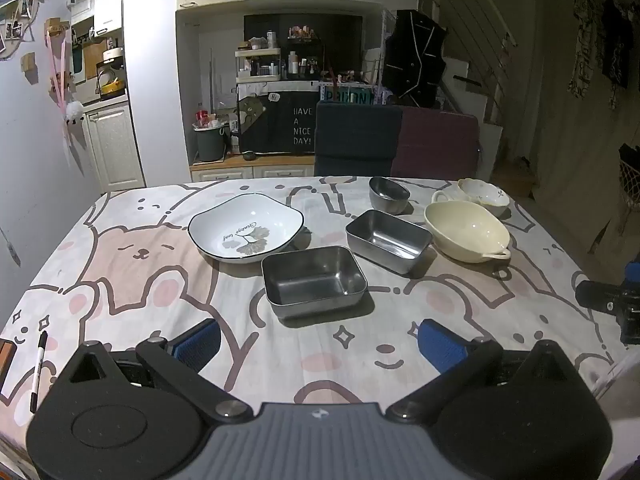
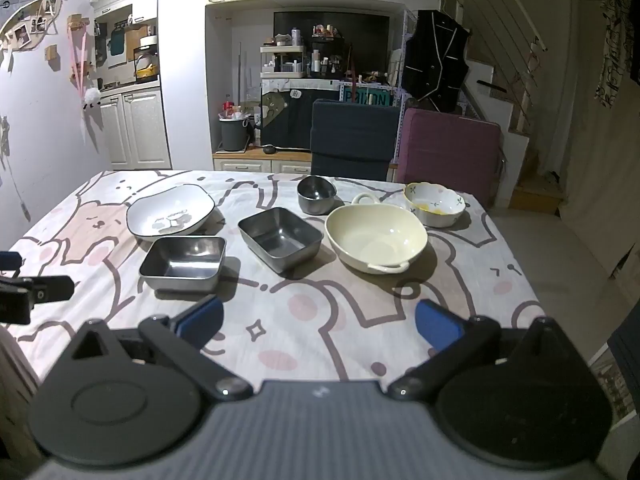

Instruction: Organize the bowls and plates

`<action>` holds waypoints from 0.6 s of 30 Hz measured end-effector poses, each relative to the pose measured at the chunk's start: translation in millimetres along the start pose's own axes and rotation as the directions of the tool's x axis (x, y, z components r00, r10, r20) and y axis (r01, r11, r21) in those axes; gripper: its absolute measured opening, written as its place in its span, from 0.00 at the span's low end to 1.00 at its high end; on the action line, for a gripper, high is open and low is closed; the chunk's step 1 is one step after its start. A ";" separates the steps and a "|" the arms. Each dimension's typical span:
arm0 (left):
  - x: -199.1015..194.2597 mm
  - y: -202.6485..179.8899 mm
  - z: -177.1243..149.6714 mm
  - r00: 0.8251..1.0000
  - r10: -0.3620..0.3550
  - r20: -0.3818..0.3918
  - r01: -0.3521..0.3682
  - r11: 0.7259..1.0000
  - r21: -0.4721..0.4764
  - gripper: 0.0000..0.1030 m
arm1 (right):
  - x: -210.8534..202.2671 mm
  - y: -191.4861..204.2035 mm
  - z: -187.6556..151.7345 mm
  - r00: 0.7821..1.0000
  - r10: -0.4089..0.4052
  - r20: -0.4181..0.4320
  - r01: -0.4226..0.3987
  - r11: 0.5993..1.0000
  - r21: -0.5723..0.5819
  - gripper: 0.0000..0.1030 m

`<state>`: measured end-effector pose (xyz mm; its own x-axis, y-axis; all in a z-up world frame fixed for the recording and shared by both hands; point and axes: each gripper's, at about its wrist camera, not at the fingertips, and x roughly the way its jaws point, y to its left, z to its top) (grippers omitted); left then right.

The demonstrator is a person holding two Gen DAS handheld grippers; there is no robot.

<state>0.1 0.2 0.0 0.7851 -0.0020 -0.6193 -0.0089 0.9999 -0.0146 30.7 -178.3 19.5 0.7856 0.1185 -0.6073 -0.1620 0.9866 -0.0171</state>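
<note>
1. Only our left wrist view shows a pen (image 1: 39, 368) on the tablecloth (image 1: 132, 280); our left gripper (image 1: 318, 340) hovers spread wide before the near steel tray (image 1: 314, 280).
2. Rightward, yellow residue shows in the floral bowl (image 2: 434, 204); our right gripper (image 2: 318, 322) hovers parted, empty, facing the cream bowl (image 2: 376, 238).

My left gripper (image 1: 318, 344), jaws spread wide, hovers empty above the worktop's (image 1: 160, 292) near edge. Mid-worktop: white leaf-print plate (image 1: 245, 229), two rectangular steel trays (image 1: 315, 281) (image 1: 389, 240). Toward the far right corner: round steel bowl (image 1: 389, 194), cream handled bowl (image 1: 467, 231), small floral bowl (image 1: 484, 195). A pen (image 1: 38, 368) lies at the near left edge.
</note>
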 end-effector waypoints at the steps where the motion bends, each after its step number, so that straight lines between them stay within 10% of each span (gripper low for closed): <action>1: 0.0 -0.1 0.0 1.000 0.002 -0.001 -0.002 1.000 0.002 1.00 | 0.1 -0.1 0.0 1.000 0.004 -0.003 -0.004 1.000 0.005 1.00; 18: 0.1 -0.7 0.2 1.000 -0.004 0.001 0.004 1.000 -0.001 1.00 | 0.2 0.7 0.2 1.000 -0.006 -0.003 0.006 1.000 -0.005 1.00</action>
<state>0.2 -0.6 0.1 0.7861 -0.0064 -0.6181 -0.0061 0.9998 -0.0182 30.9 -177.6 19.4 0.7849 0.1122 -0.6094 -0.1602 0.9868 -0.0247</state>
